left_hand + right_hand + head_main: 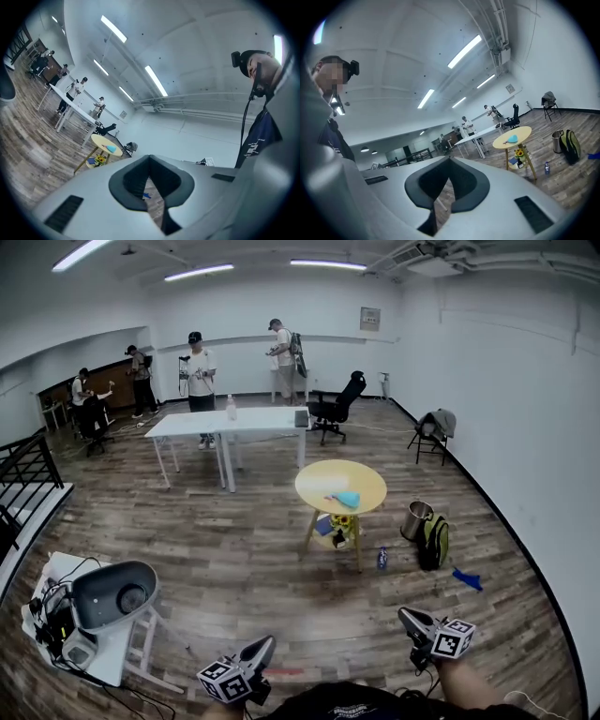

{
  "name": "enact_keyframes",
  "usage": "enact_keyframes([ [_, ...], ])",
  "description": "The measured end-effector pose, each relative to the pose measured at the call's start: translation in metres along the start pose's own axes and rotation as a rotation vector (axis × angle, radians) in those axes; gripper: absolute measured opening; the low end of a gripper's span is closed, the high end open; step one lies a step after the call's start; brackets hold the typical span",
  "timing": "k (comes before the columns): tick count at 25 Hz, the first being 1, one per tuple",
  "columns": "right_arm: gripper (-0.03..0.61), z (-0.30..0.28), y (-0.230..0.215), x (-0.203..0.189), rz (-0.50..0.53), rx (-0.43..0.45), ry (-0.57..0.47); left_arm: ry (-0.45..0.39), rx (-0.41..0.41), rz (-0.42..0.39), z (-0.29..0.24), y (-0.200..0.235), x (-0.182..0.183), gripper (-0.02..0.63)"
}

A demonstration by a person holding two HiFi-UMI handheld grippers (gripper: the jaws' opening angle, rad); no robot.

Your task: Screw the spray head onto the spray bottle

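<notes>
Both grippers are clenched shut on nothing at the bottom of the head view: the left gripper and the right gripper hang over a wood-plank floor. Only the gripper views look back at the person, catching a dark shirt and a head-mounted camera. Only the head view takes in the grey device on a white stand at lower left.

Mid-room stands a round yellow table with a light-blue item near the middle of its top and sunflowers on its lower shelf. A small bottle, a metal bin and a green backpack sit on the floor to its right.

Beyond, a pale bottle, possibly the spray bottle, stands at the far edge of a long white desk, about midway along. A black office chair stands off the desk's right end. Several people stand near the far white wall.
</notes>
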State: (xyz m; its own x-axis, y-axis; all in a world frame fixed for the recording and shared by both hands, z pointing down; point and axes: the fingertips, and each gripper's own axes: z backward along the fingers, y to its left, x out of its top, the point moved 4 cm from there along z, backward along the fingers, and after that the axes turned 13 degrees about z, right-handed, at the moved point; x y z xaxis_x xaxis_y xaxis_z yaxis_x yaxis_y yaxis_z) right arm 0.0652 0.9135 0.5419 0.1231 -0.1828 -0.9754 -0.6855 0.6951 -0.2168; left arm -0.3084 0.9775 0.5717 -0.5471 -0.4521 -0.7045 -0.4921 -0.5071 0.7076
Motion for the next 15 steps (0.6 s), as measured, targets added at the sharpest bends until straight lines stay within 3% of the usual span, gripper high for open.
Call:
enact_keyframes([
  [7,0.017,-0.029,-0.138,0.001,-0.046,0.011,0.008,0.016,0.021,-0.020,-0.133,0.022,0.005,0.011],
  [15,0.030,-0.103,-0.287,0.045,0.103,0.159,0.144,-0.019,0.072,-0.005,-0.303,0.038,0.042,0.011],
])
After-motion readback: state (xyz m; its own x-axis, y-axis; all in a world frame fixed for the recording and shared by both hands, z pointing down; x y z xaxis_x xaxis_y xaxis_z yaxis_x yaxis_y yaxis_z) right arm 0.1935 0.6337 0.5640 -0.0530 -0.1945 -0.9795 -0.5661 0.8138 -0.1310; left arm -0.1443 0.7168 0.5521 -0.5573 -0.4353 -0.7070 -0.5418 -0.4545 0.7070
